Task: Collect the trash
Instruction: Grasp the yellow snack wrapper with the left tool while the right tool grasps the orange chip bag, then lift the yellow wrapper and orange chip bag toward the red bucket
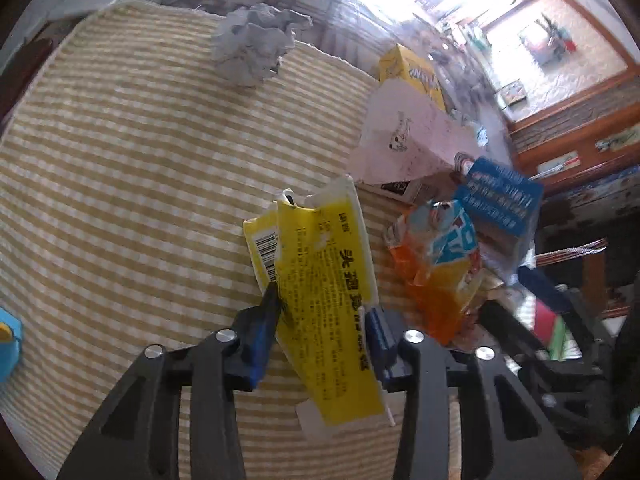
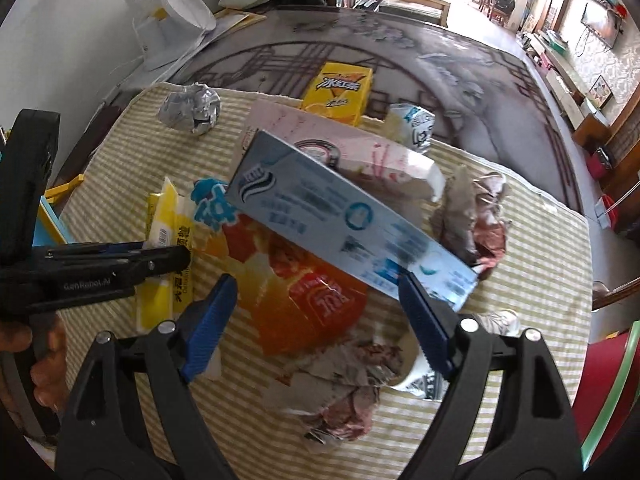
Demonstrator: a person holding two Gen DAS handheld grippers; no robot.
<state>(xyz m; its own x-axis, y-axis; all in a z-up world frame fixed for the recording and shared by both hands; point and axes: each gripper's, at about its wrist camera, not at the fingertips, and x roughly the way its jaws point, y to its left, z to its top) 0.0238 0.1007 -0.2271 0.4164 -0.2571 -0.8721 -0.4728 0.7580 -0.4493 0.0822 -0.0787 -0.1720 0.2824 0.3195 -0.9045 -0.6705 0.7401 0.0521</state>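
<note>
A yellow wrapper [image 1: 320,300] is pinched by the left claw [image 1: 324,316] above the striped cloth [image 1: 120,200] on the worktop, while the right claw [image 2: 316,316] is held spread over an orange packet [image 2: 304,300].

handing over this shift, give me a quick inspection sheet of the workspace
surface: striped cloth over a dark patterned table.
job's things: yellow wrapper, orange snack bag, blue toothpaste box, pink carton, yellow drink carton, foil ball, crumpled papers.
clutter: white lamp at the table's far edge.
grippers: left claw shut on the yellow wrapper; right claw open above the orange snack bag, holding nothing.
cables: thin white cord by the lamp.
surroundings: living room, wall television.
</note>
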